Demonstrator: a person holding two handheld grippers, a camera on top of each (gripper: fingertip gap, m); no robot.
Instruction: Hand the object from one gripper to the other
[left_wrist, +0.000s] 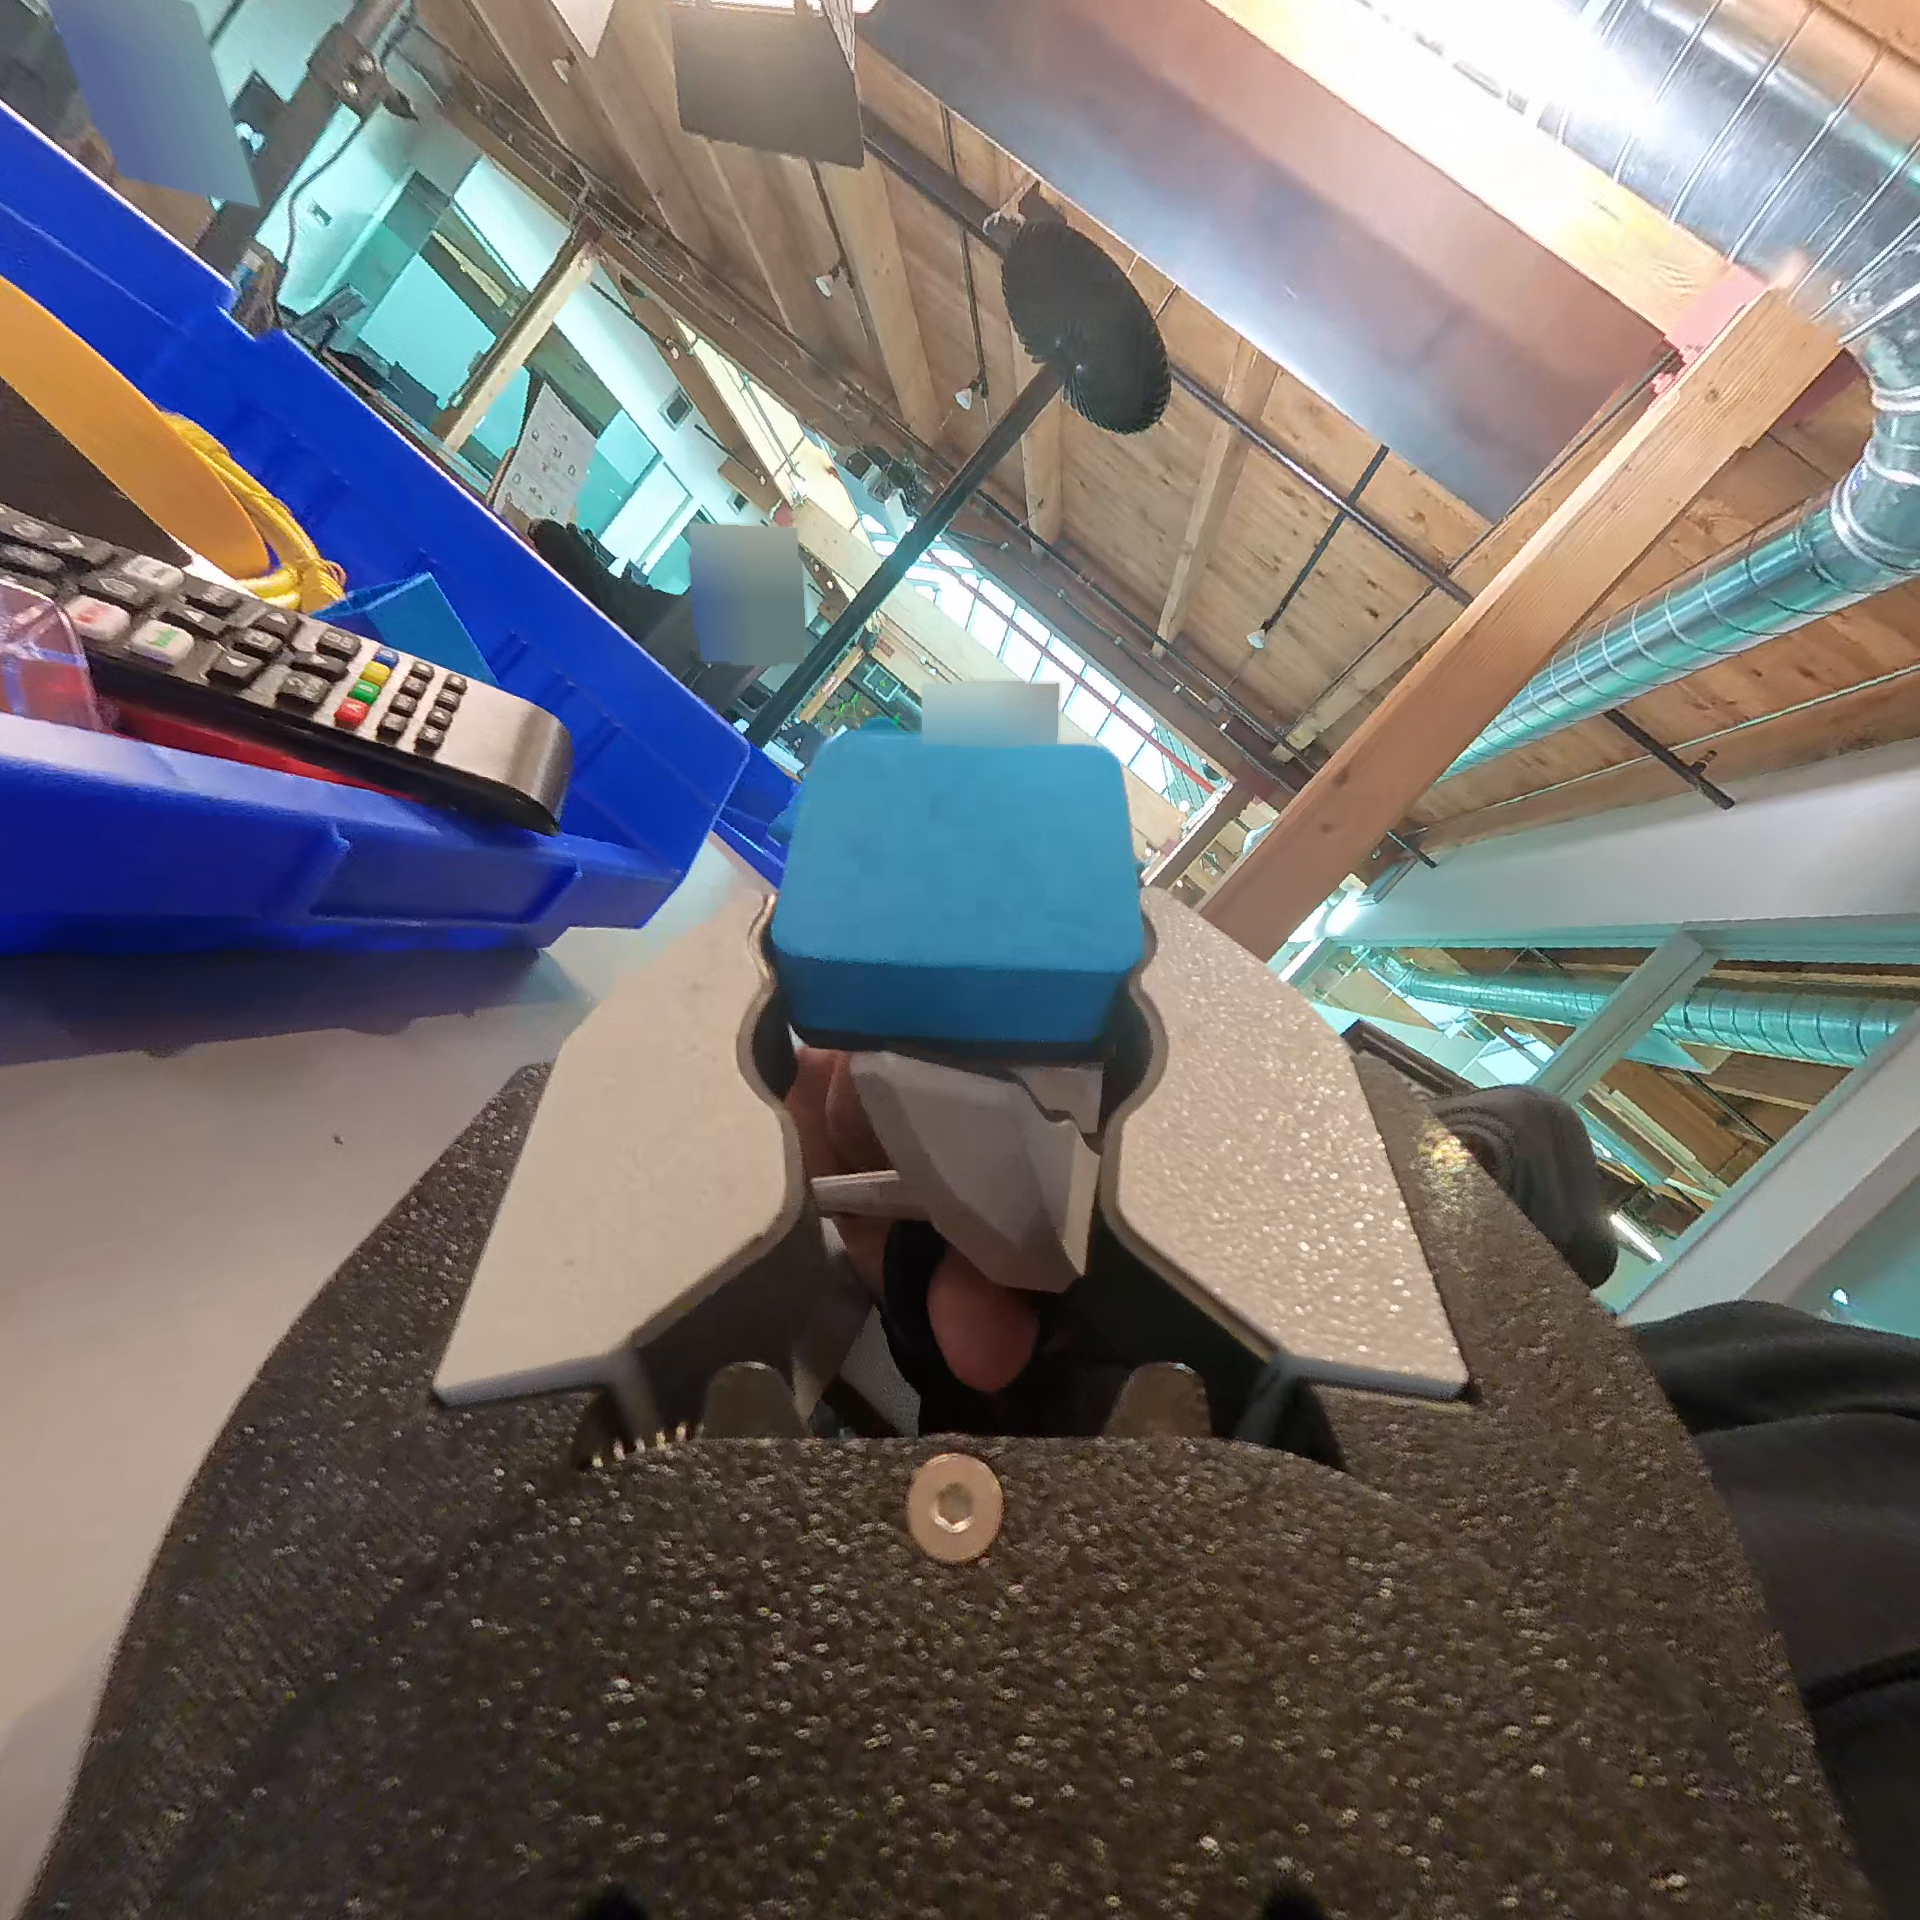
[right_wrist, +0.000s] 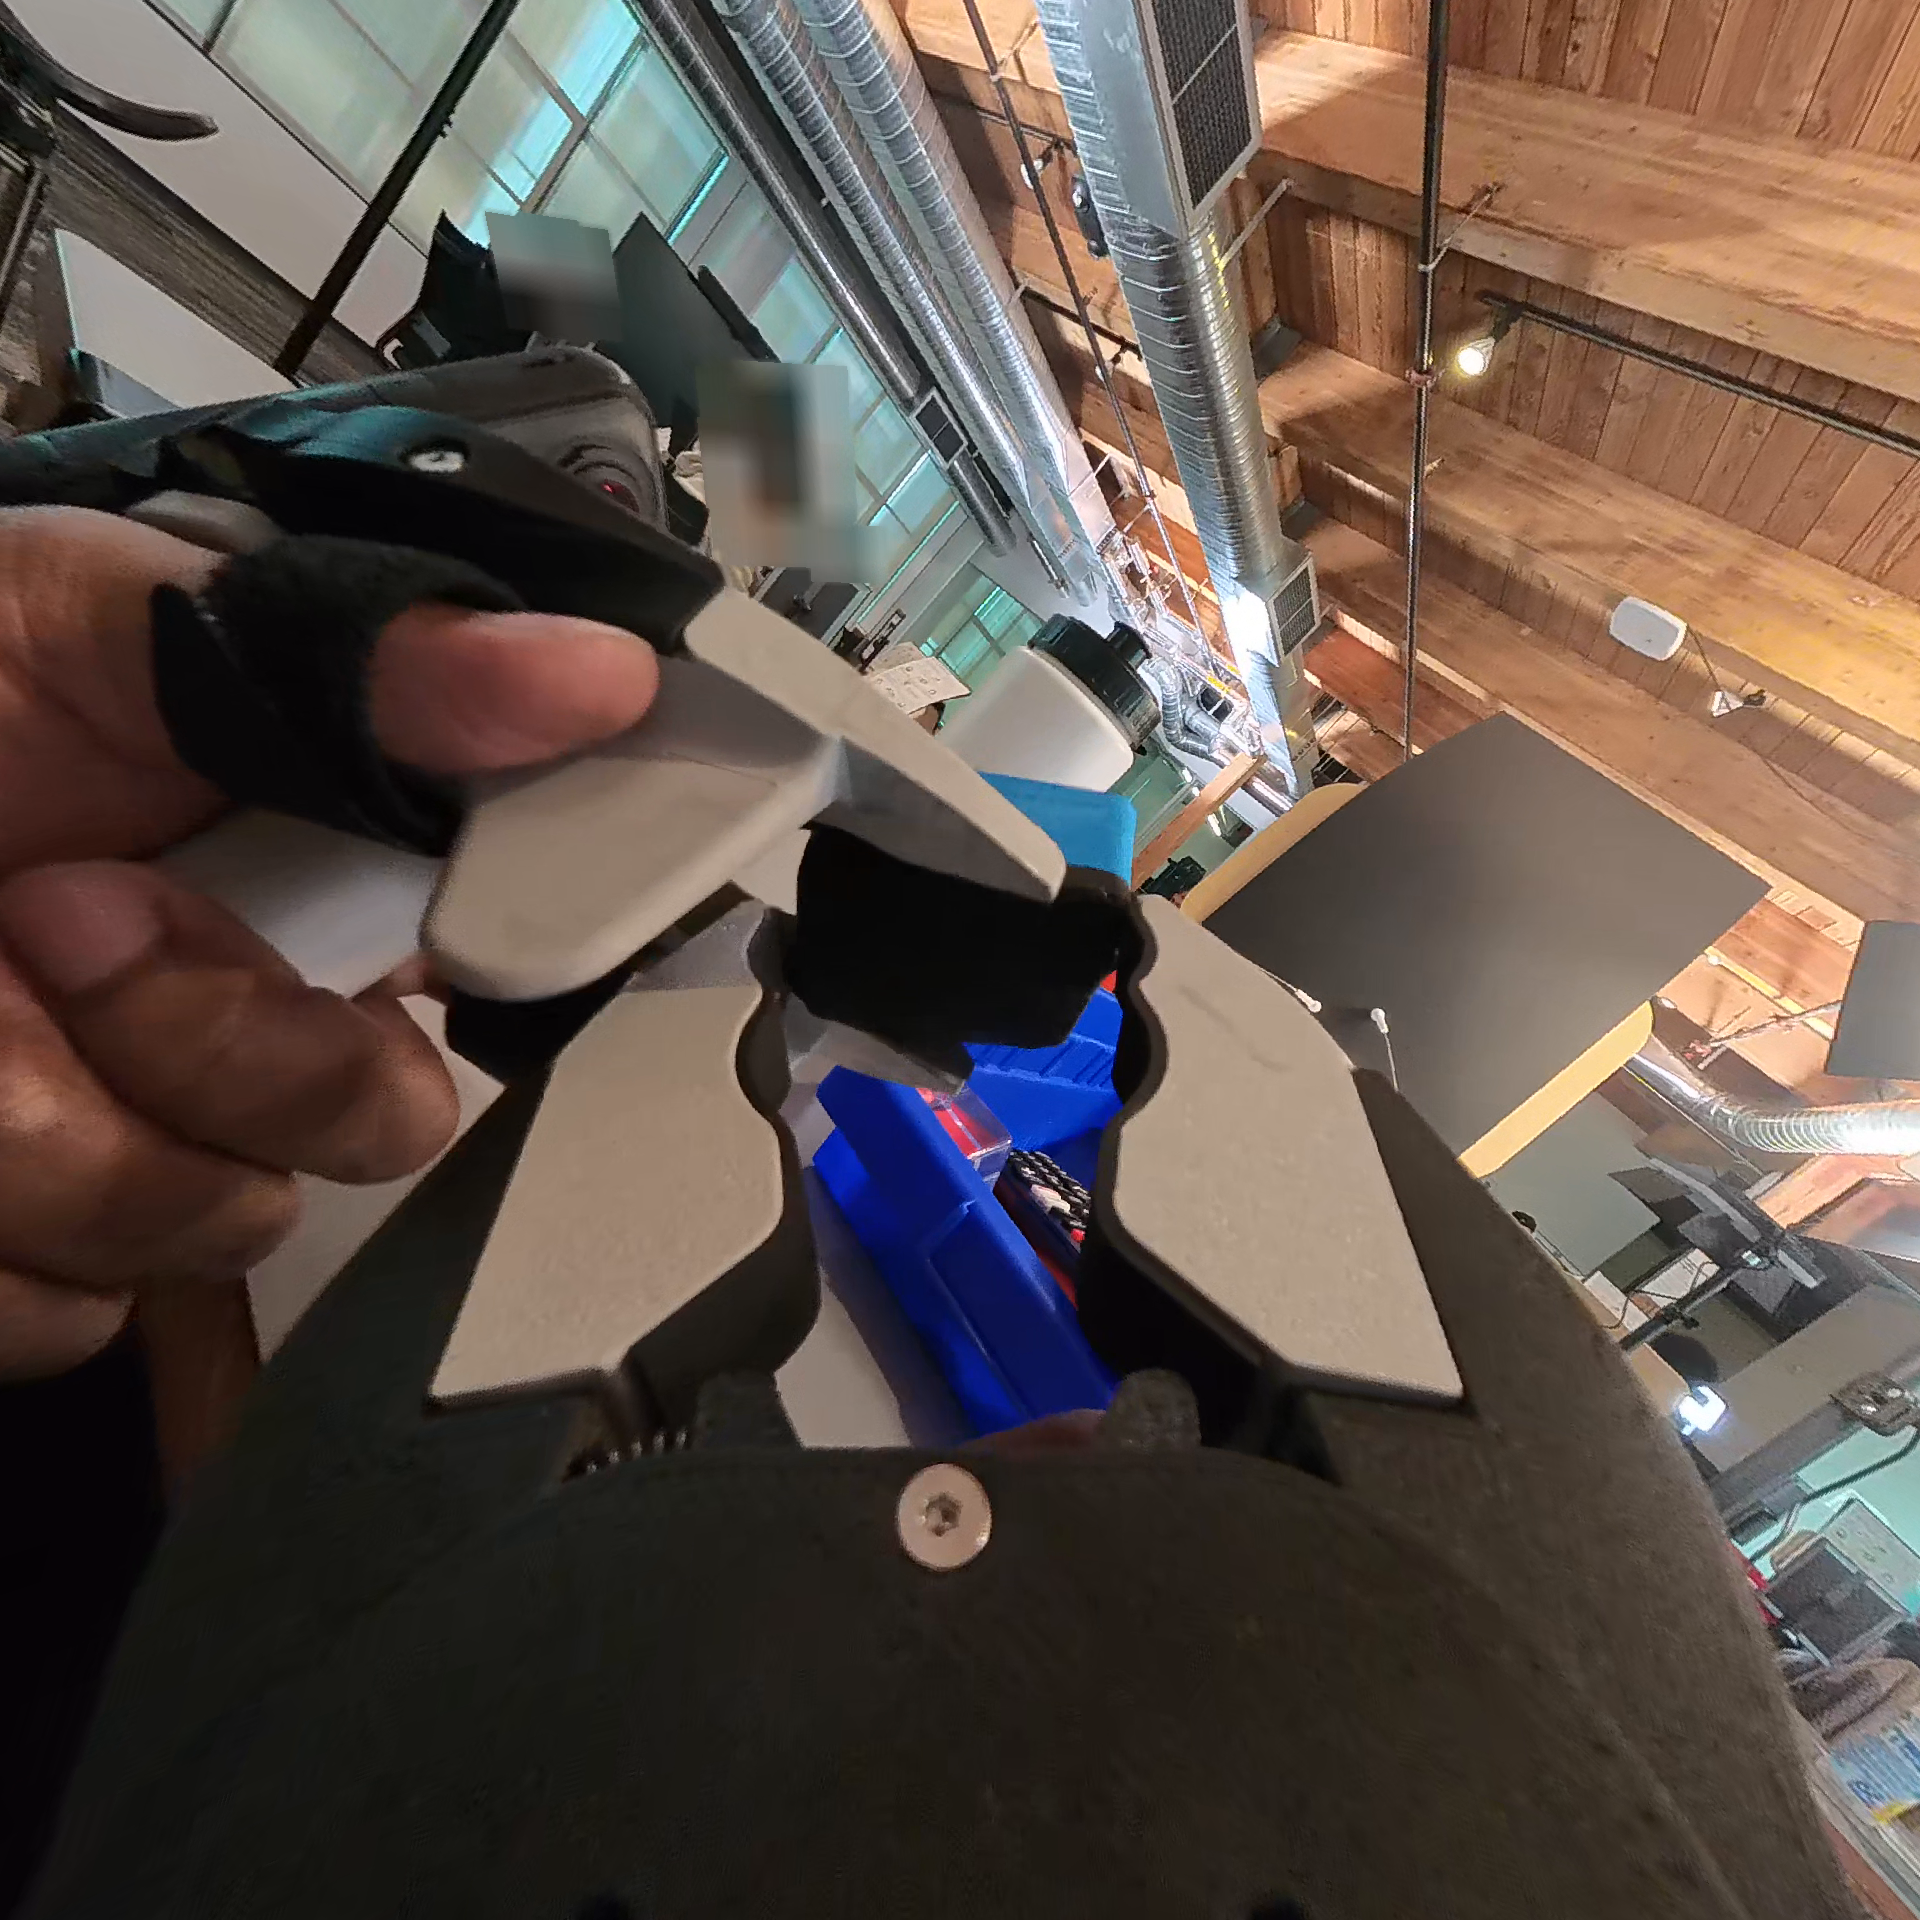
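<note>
1. Presently, the left gripper (left_wrist: 958, 966) is clamped on the blue eraser block (left_wrist: 956, 883), which sits at its fingertips, at 12 o'clock in the left wrist view.
2. Right gripper (right_wrist: 951, 966) is closed on the same block's black felt underside (right_wrist: 935, 956); both grip together.
3. Blue bin (left_wrist: 343, 831) with a remote control (left_wrist: 312, 675) stands on the tabletop (left_wrist: 208, 1195), at 10 o'clock.

no writing can be read; the remote control (left_wrist: 312, 675) keys bear only blurred marks.
</note>
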